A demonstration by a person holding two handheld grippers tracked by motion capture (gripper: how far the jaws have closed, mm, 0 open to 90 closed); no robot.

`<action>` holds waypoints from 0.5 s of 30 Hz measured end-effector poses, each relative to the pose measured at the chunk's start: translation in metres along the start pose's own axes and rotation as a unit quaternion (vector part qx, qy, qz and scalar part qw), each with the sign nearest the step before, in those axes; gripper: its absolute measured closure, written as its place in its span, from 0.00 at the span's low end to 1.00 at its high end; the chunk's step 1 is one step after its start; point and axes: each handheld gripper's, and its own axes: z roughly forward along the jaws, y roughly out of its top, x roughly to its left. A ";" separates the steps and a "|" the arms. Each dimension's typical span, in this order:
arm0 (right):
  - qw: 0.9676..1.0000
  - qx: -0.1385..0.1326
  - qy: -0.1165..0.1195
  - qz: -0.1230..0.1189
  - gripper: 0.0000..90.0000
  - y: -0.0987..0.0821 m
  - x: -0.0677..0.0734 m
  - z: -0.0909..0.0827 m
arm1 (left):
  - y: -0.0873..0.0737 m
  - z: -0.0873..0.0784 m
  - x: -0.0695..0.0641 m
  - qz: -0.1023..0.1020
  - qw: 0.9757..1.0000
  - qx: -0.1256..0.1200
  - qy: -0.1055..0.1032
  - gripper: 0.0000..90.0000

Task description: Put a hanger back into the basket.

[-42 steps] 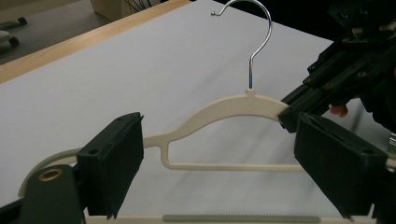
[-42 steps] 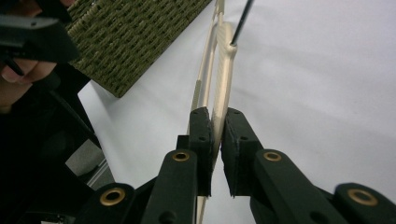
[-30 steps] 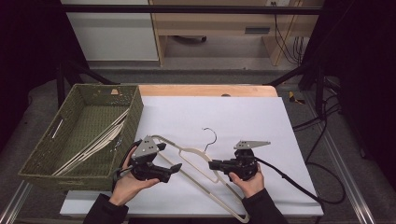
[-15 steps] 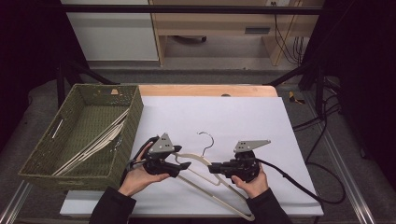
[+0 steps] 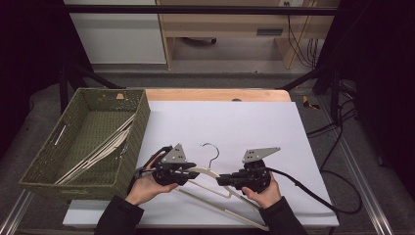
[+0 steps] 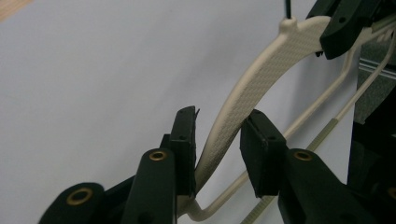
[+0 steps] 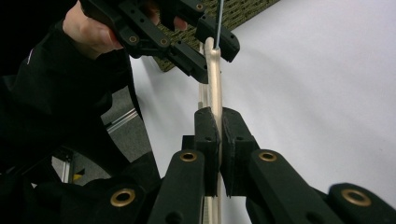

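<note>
My left tool (image 6: 217, 149) has just been closing around the hanger's (image 5: 210, 175) left shoulder: in the left gripper view the cream arm (image 6: 243, 98) runs between the two black pads, touching the left-hand one, w/ a gap yet to the right-hand one, so jaws are narrowed but apart, not clamped. A second ago that tool sat farther toward the basket w/ the jaws wide; since then I've slid it along the arm toward the hook and started the squeeze. My right tool (image 7: 218, 140) is together on the other shoulder, pads pressed flat on the cream plastic in the right gripper view, same spot as a second ago. So the hanger sits near the front edge of the bench (image 5: 254, 122), lifted a bit at the neck I think, wire hook (image 5: 212, 149) pointing away from me, lower bar trailing toward the front right corner. My read: right side has it, left side is about to, and once both bite I can carry it two-handed. Farther off to the left, the green woven basket (image 5: 142, 117) already holds a few similar pale hangers (image 5: 95, 154), prob. the destination. Beyond the bench, just floor and cupboards.
</note>
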 end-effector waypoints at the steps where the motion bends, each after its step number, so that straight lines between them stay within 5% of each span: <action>1: 1.000 -0.001 0.000 -0.001 0.96 0.000 0.000 0.000 | 0.000 -0.001 -0.002 0.005 1.000 0.001 0.002 0.76; 7: 0.999 -0.013 -0.032 -0.033 0.89 0.000 -0.001 -0.003 | -0.002 -0.003 -0.010 0.006 1.000 0.006 -0.015 0.86; 15: 0.995 -0.037 -0.071 -0.063 0.75 0.001 0.000 -0.006 | -0.004 -0.002 -0.020 -0.018 0.999 -0.006 -0.040 0.93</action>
